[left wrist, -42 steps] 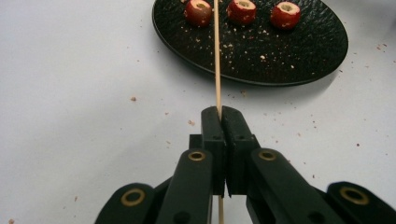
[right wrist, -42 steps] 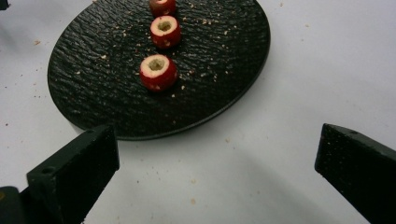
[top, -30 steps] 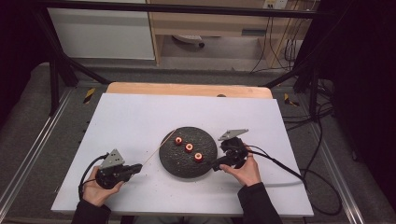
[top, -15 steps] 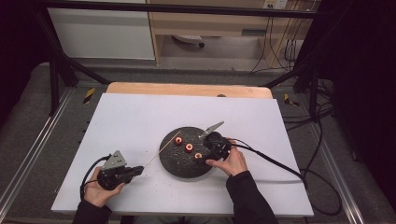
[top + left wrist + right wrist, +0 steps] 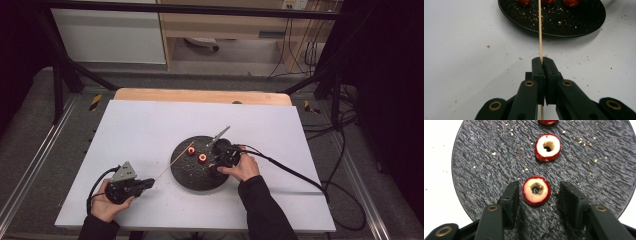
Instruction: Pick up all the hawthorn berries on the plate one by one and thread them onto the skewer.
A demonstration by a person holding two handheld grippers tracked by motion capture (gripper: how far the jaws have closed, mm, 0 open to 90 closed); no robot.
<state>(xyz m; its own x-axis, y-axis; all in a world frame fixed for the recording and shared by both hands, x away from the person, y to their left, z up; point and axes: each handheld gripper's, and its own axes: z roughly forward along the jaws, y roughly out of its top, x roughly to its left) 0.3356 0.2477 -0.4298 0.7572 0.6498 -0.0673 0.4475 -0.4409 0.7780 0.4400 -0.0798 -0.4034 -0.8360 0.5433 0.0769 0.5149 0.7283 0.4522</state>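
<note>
**Cored fruit slice sitting between my right jaws on the slate plate**

Cored fruit slice [image 5: 536, 190], red-skinned with a pale cut face and a hole through its middle, is lying flat on the round black plate [image 5: 486, 165], and I am holding the right gripper [image 5: 539, 195] over it with the jaws spread wide, one on each side of the slice and neither touching it. A second slice [image 5: 547, 147] is lying just beyond it on the same plate, and the edge of a third [image 5: 547, 122] is showing at the top of the right gripper view. Crumbs are lying scattered over the plate.

I am keeping the left gripper [image 5: 541, 62] clamped tight on a thin wooden skewer [image 5: 540, 30], with the stick running out between the closed jaws and its far end reaching over the plate's rim [image 5: 564, 35]. In the high view, my left gripper [image 5: 127, 185] is resting on the white table [image 5: 150, 125], near the plate [image 5: 200, 172] on its left, while my right gripper [image 5: 222, 155] is hovering over the plate's right half.
</note>
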